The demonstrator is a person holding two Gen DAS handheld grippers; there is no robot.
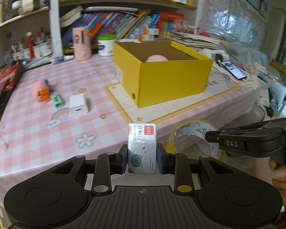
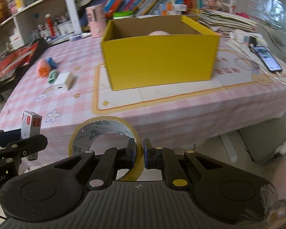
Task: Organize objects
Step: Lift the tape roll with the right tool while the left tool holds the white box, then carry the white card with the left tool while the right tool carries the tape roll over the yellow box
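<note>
We look out from just behind each gripper, low at the table's near edge, facing the shelves, and both views share the yellow box [image 1: 162,76] [image 2: 160,57] and pink checked table [image 1: 38,133] [image 2: 76,80].

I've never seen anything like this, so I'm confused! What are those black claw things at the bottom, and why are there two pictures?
Those black claws are grabbers that a person holds, one in each hand. Each grabber has a little camera looking forward along its two fingers, so you get one picture from each.

In the left camera's picture, the left gripper pinches a small silver box of staples. In the right camera's picture, the right gripper pinches the wall of a roll of yellowish tape.

In front is a table with a pink checked cloth. On it stands an open yellow cardboard box with something pink and round inside. To its left lie a white charger, a small green item and an orange and pink toy. A phone lies on the right.
</note>
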